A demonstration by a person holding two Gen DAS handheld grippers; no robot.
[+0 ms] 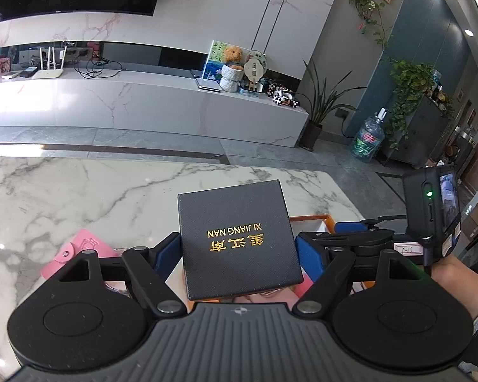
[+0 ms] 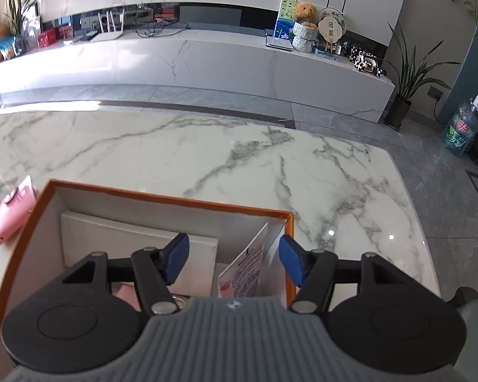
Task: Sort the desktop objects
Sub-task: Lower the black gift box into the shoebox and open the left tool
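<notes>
White, grey-veined marble counter fills the foreground. Nearest, the left tool clamps a square black textured box with gold lettering, lifted above a flat pink snap-button pouch. The right tool hovers spread, holding nothing, over an orange-rimmed white cardboard box containing a printed leaflet.

A black square box with gold lettering "XI JIANG NAN" sits level between the left gripper's blue pads. An open orange-rimmed box stands near the marble table's front edge, holding a white flat box and an upright leaflet. A pink pouch lies just beside its left wall.
</notes>
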